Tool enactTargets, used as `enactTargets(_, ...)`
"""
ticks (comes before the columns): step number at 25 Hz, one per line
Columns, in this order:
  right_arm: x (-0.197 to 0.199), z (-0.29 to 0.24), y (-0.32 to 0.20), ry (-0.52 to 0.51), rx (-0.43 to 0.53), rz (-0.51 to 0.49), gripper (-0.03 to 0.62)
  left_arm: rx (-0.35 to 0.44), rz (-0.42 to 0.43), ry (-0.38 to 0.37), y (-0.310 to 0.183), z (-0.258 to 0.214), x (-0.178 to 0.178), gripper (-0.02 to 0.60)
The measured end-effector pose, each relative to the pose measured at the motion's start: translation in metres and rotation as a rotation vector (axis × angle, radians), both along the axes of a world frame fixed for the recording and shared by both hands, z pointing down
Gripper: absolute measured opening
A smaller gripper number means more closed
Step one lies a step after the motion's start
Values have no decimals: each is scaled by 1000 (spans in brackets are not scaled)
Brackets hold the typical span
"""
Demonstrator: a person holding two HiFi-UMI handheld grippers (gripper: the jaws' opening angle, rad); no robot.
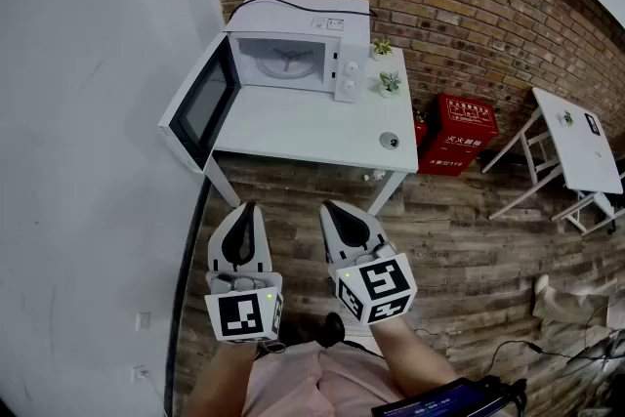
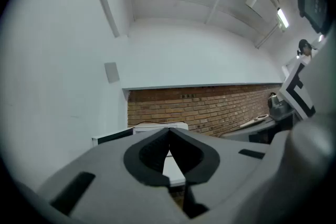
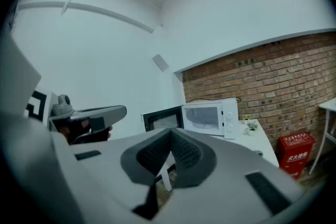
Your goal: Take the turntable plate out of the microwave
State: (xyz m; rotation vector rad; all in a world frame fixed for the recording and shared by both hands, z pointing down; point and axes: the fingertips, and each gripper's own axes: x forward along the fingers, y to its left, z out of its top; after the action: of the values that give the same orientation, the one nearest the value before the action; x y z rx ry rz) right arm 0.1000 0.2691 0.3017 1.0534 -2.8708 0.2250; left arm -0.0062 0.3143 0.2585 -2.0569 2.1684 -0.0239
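Note:
The white microwave (image 1: 293, 49) stands at the back of a white table (image 1: 293, 127), its door (image 1: 203, 103) swung open to the left. Inside the cavity lies the round glass turntable plate (image 1: 285, 63). The right gripper view also shows the microwave (image 3: 210, 113) with the plate (image 3: 204, 124) inside it. Both grippers are held low and well short of the table, over the wooden floor. My left gripper (image 1: 246, 208) and right gripper (image 1: 332, 208) are shut with nothing between the jaws. In the left gripper view only the microwave's top (image 2: 157, 126) shows above the jaws.
Two small potted plants (image 1: 383, 47) (image 1: 390, 83) stand right of the microwave, and a small round object (image 1: 390, 141) lies near the table's right edge. Red boxes (image 1: 459, 134) sit on the floor against the brick wall. A white folding table (image 1: 576, 151) stands at the right. A white wall runs along the left.

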Motion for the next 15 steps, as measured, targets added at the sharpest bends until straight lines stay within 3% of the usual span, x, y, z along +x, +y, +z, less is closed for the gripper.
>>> enactTargets(10,11,4,-14,-45,-23,3,7,7,-26,14,-5,3,8,9)
enactTargets(11,13,5,-16,-54,-35,-6,109,14,-26,25,-5,3,10,41)
enactTargets(12,15,6,-18,-61,-49,-16,180,18,-24,33,-6,4,13,122)
enactTargets(15,23,8,-26,-62,-53,-23,159,13,-29,34,-11,6,21,150)
